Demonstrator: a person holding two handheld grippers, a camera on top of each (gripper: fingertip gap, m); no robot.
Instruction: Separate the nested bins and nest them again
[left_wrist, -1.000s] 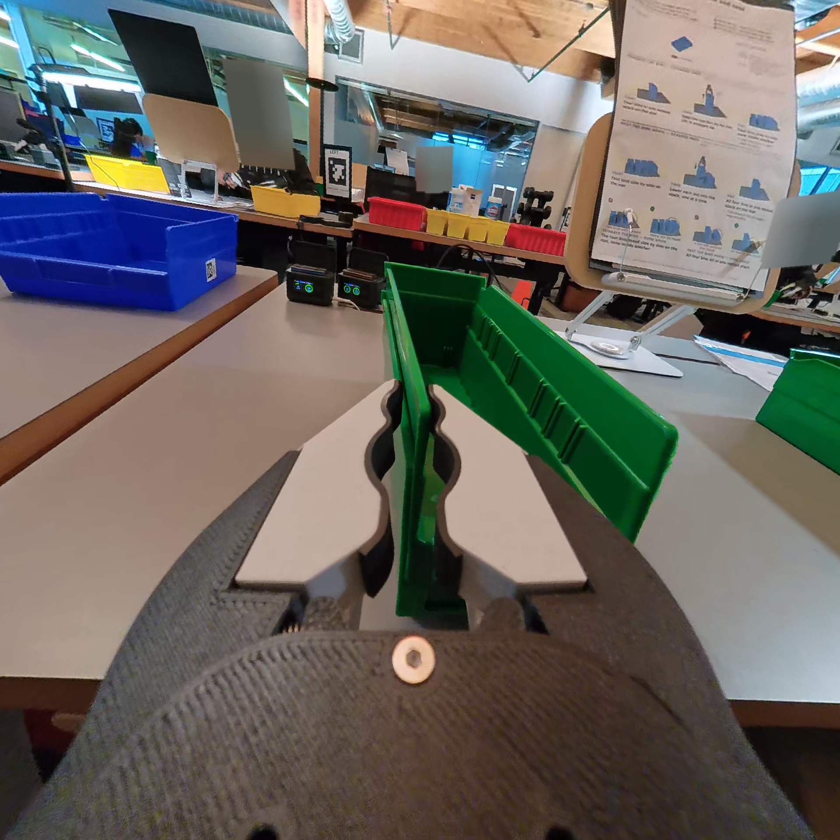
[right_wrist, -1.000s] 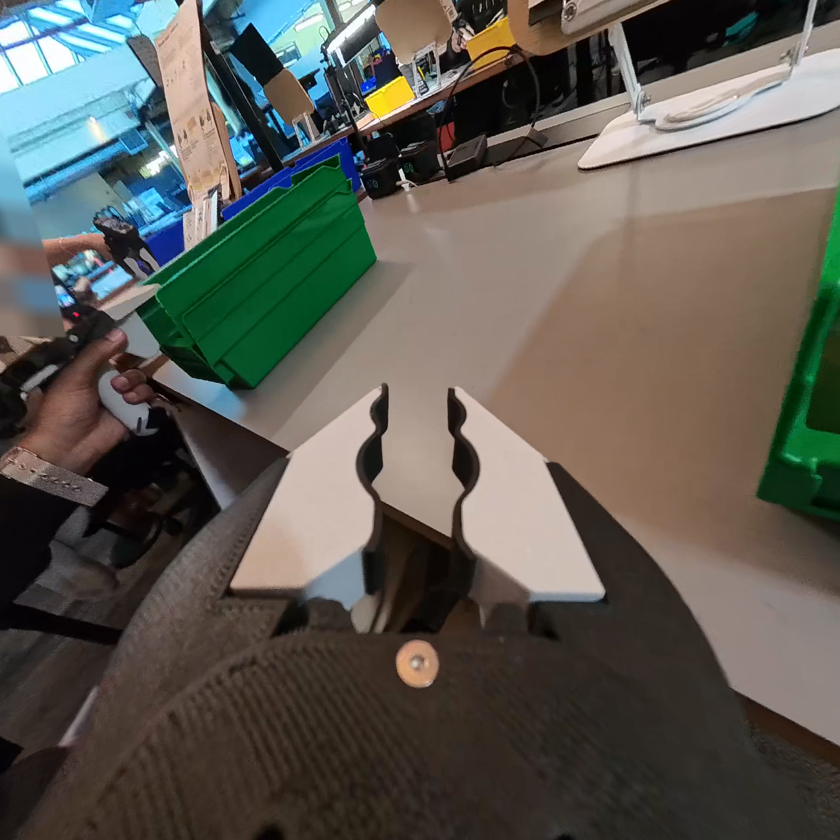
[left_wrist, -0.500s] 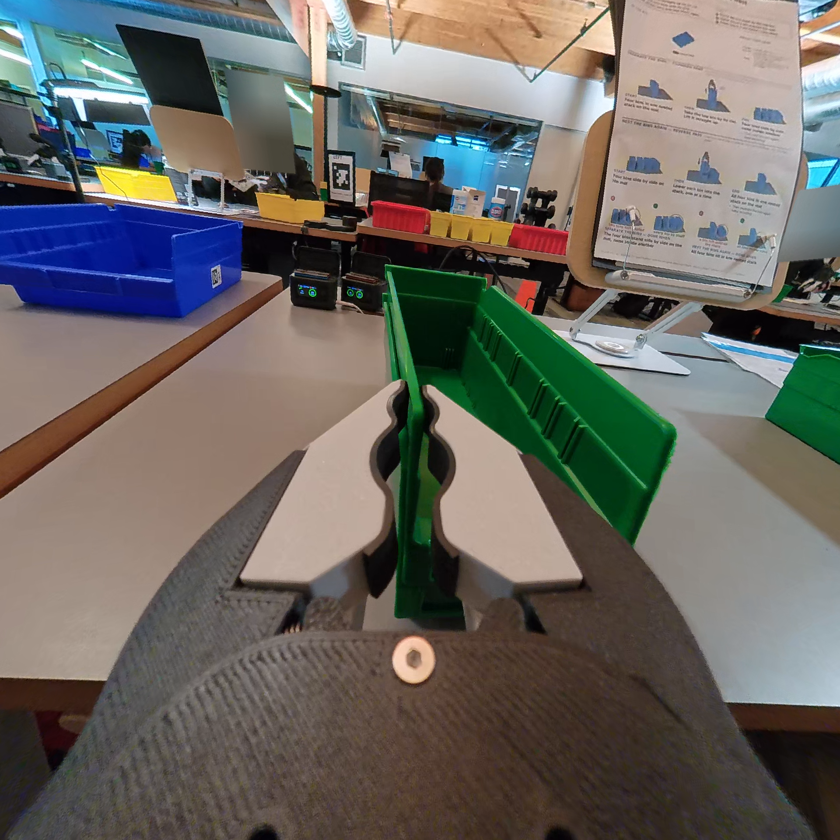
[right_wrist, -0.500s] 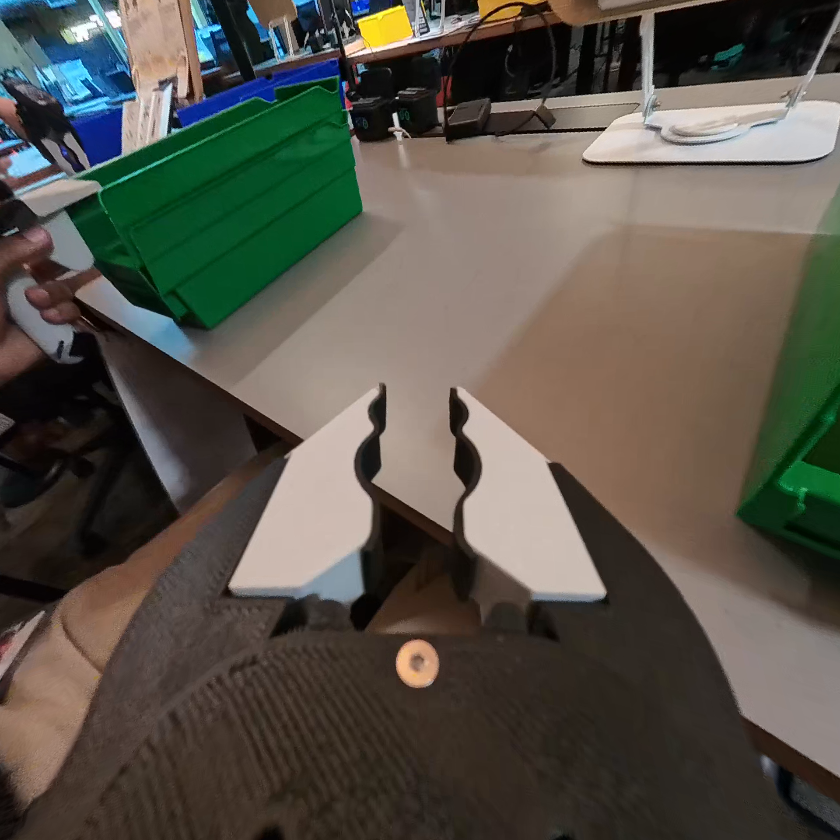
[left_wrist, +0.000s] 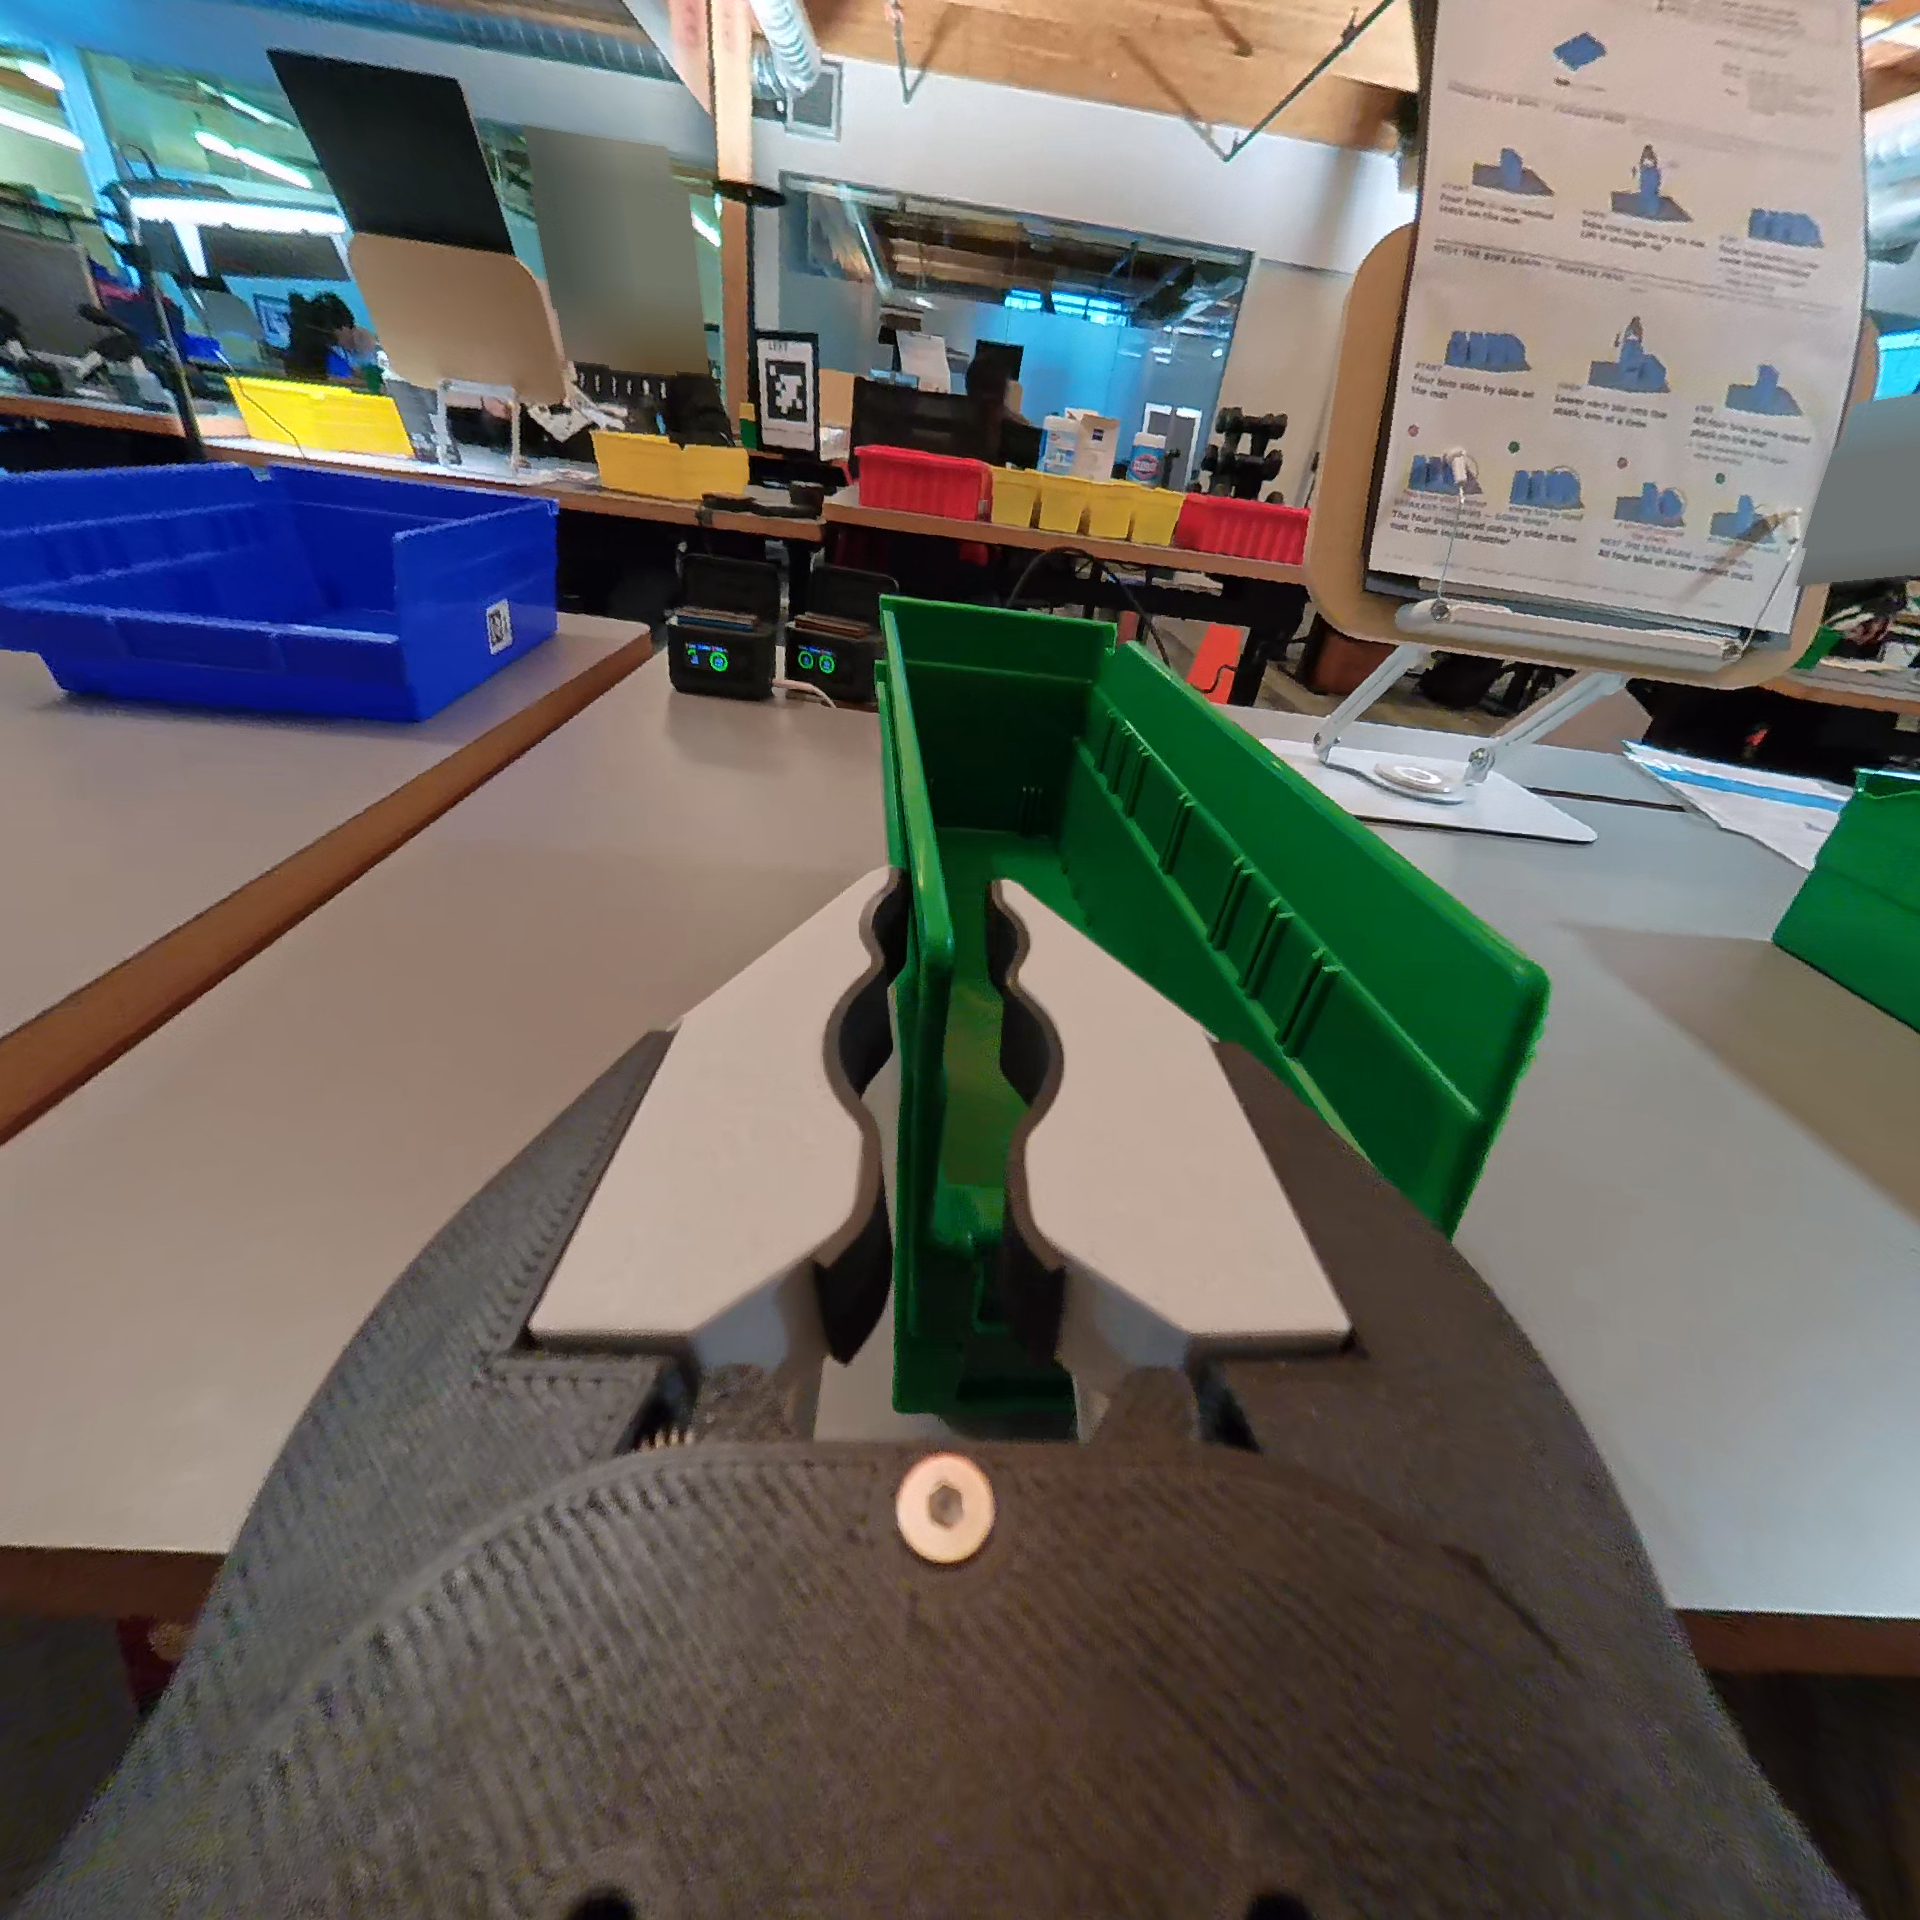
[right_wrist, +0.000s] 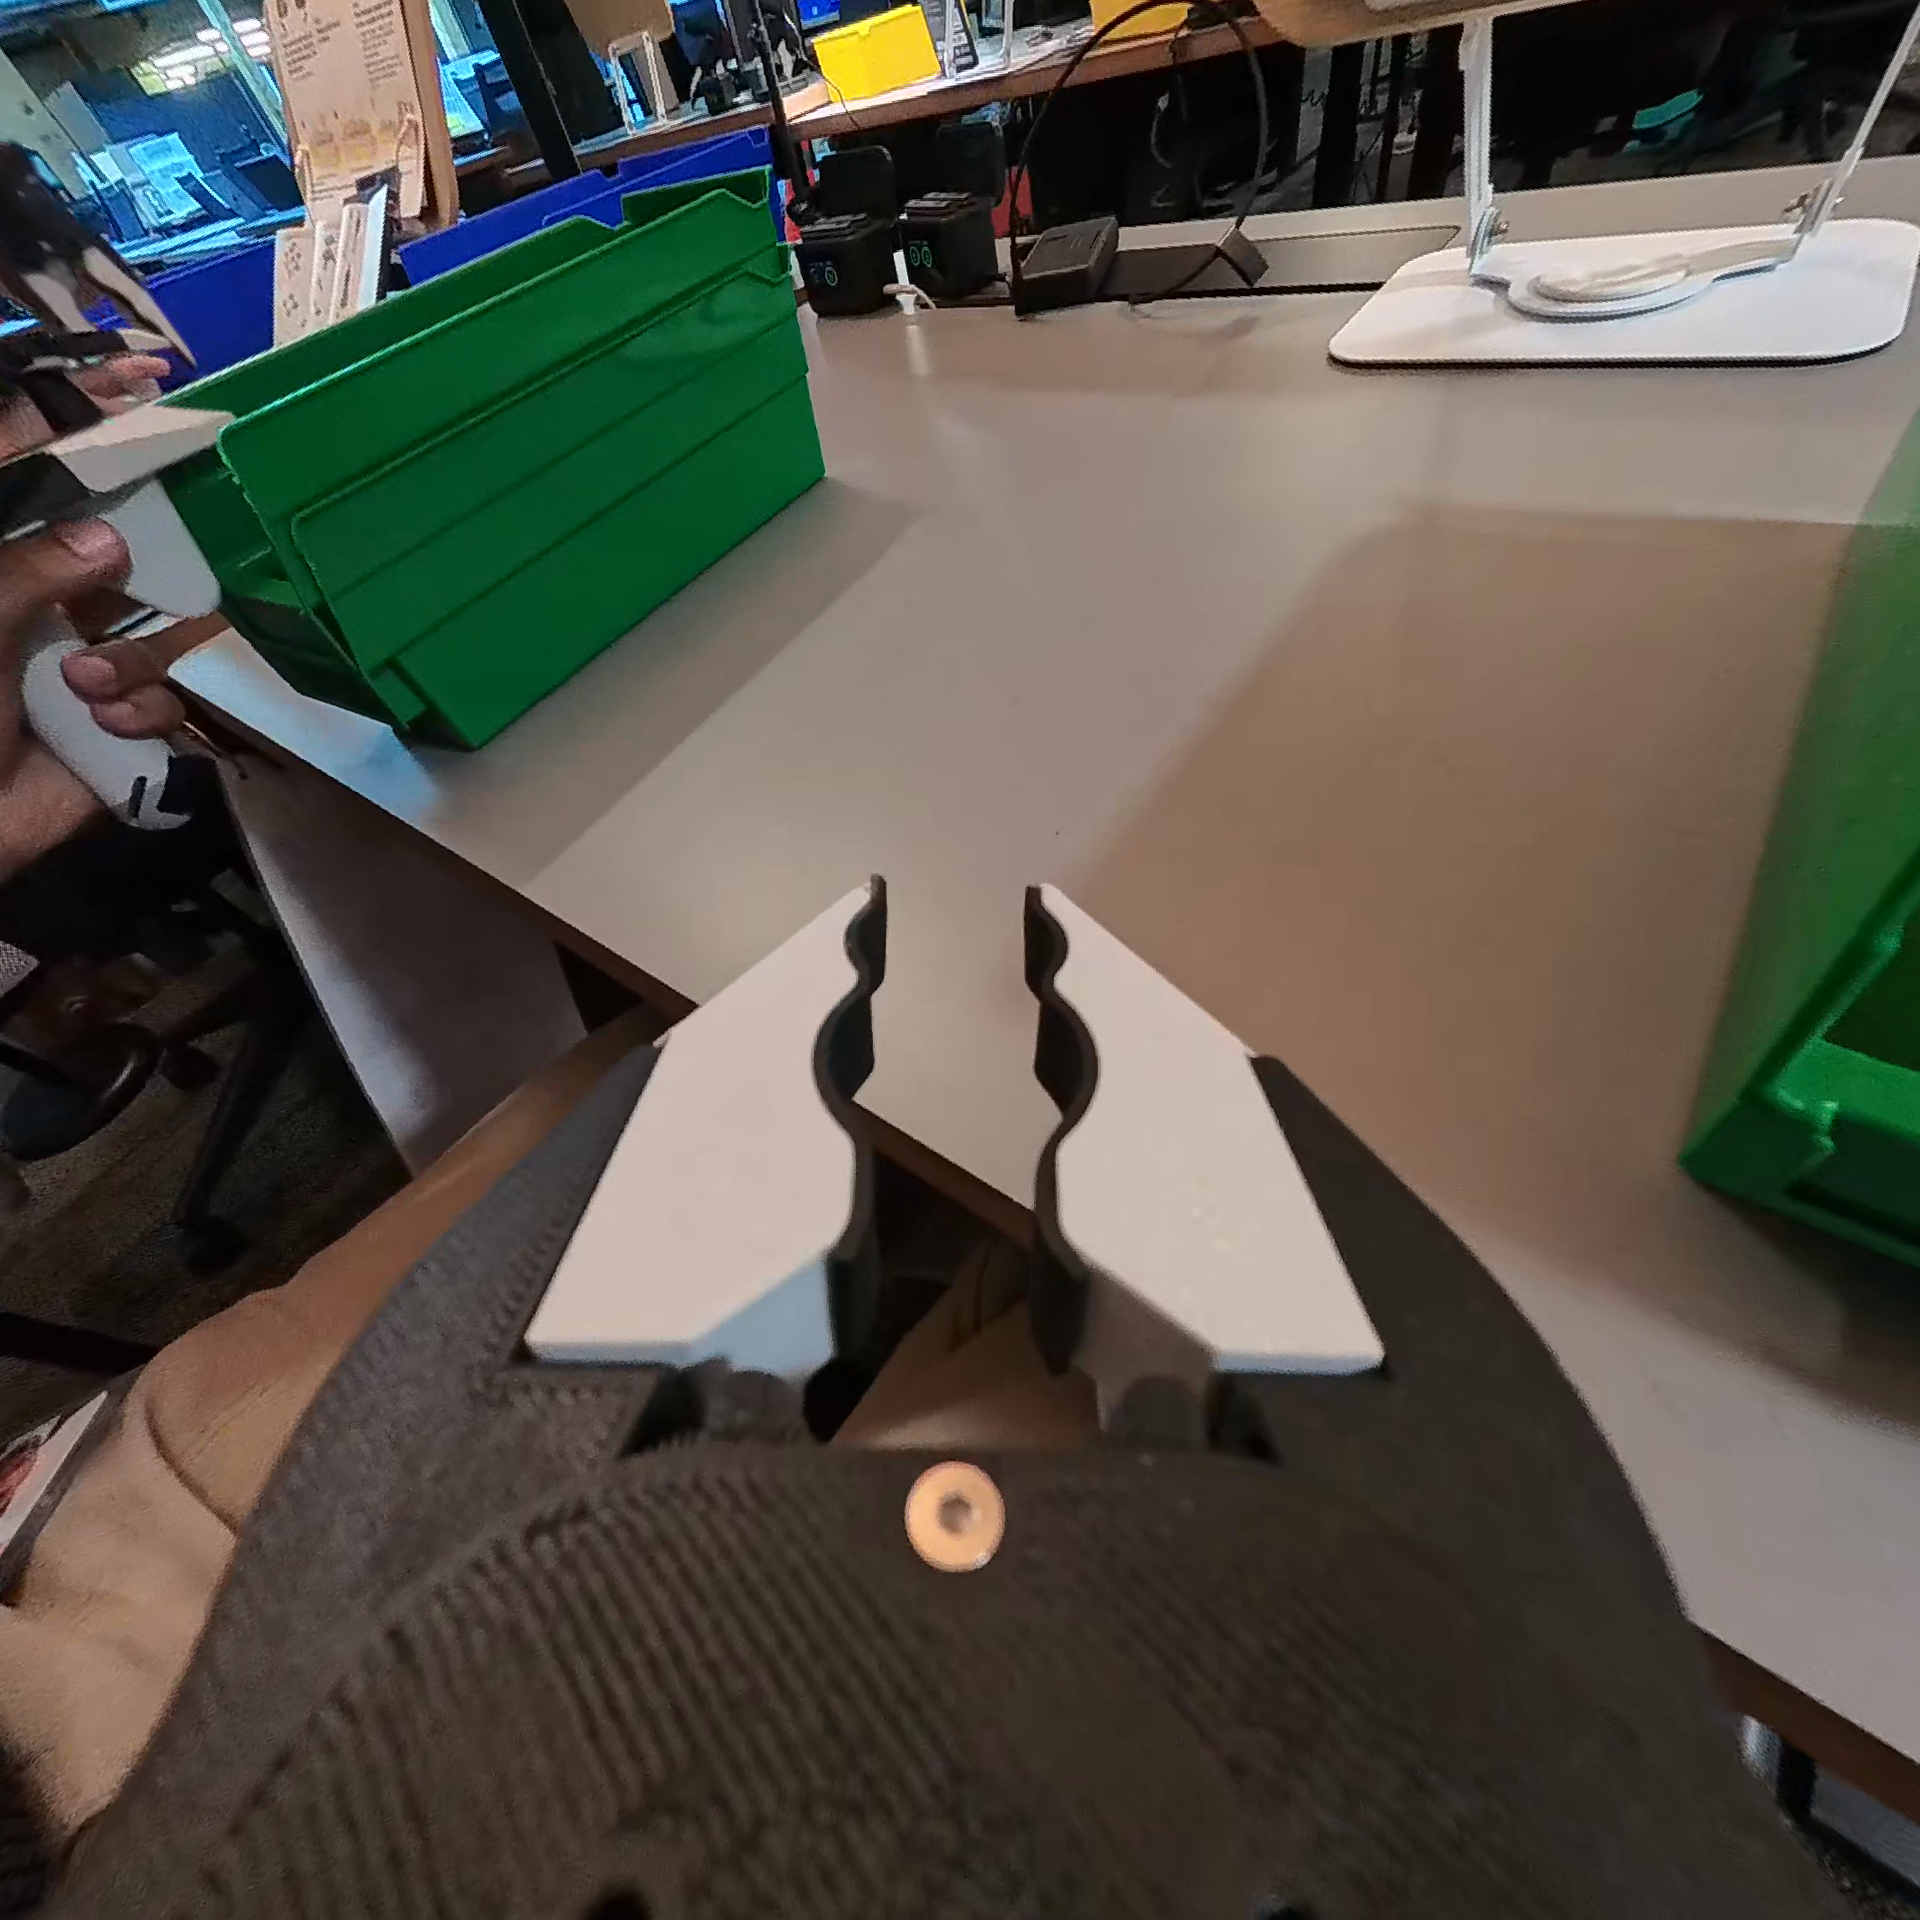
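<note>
**Left grips a green bin wall; right waits open**

The left hand-held gripper (left_wrist: 948, 904) is clamped on the side wall of a green bin (left_wrist: 1195, 883) near the front edge of the grey surface (left_wrist: 520, 987); the right hand-held gripper (right_wrist: 954, 894) hangs empty over that edge, its fingers a little apart; bare surface lies between the nested green bins (right_wrist: 540, 457) and another green bin (right_wrist: 1829, 1039) at the right; since a second ago the right one has swung to face the stack more squarely.

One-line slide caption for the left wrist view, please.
Left gripper shut on the near wall of a green bin on the grey table, blue bin beyond.
</note>
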